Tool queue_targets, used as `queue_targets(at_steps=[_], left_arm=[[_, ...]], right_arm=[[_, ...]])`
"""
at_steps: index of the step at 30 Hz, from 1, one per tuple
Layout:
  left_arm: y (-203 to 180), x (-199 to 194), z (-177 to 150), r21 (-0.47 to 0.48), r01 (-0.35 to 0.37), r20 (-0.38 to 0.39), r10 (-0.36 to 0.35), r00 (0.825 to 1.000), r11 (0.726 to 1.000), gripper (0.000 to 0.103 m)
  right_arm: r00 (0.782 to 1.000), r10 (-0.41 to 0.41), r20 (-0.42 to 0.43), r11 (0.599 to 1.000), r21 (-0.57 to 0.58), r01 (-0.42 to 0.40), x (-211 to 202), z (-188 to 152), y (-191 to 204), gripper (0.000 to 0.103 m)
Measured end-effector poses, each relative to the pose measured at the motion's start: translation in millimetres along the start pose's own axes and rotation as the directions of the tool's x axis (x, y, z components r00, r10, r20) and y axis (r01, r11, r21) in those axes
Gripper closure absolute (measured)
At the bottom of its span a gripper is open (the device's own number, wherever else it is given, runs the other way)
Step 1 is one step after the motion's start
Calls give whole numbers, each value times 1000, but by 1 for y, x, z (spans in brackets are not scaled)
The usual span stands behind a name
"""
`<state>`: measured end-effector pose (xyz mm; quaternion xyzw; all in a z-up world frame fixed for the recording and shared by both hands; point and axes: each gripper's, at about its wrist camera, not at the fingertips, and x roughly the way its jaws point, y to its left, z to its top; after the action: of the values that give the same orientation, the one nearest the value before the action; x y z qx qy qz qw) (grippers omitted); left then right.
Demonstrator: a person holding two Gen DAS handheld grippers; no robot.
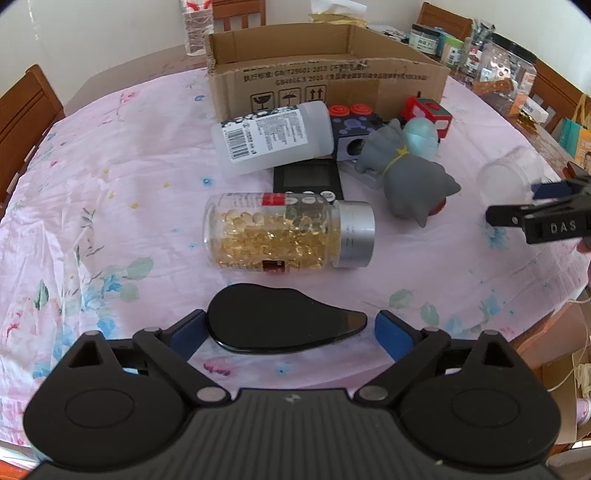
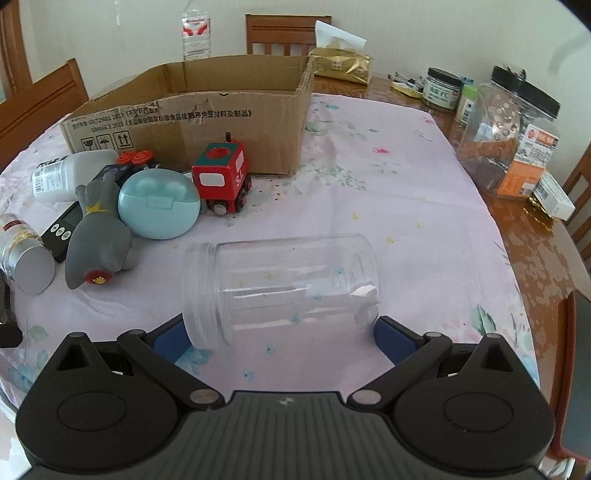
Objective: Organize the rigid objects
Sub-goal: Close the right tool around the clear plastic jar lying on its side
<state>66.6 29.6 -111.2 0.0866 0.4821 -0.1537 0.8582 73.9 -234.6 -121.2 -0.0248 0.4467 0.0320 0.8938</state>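
An open cardboard box (image 1: 325, 79) stands at the back of the table; it also shows in the right wrist view (image 2: 192, 122). My left gripper (image 1: 290, 325) is open, its jaws either side of a flat black teardrop-shaped object (image 1: 273, 319) lying on the cloth. Beyond it lies a capsule bottle (image 1: 280, 230), a white bottle (image 1: 273, 136), a black remote (image 1: 308, 177) and a grey toy cat (image 1: 410, 181). My right gripper (image 2: 280, 332) is open, its jaws either side of a clear lidless jar (image 2: 280, 288) lying on its side. A red toy train (image 2: 221, 177) and a teal case (image 2: 159, 206) lie near the box.
Jars and packets (image 2: 513, 140) crowd the bare wooden table at the right. A water bottle (image 2: 196, 33) and a tissue pack (image 2: 343, 62) stand behind the box. Wooden chairs (image 2: 40, 103) ring the table. The right gripper shows at the right edge of the left wrist view (image 1: 535, 221).
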Motion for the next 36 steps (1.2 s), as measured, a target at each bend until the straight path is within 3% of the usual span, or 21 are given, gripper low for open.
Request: queue_targets(at_steps=[9,36], left_arm=[[0,2,-1,24,16,16,-17,1000,1000,3],[-1,2,-2,-75,-36,36,39,999,997,6]], right_arm=[[1000,24,-1,999,-29,-24,6,6,-2,0],[997,27,-77,998,-46,-30,28,37,2,0]])
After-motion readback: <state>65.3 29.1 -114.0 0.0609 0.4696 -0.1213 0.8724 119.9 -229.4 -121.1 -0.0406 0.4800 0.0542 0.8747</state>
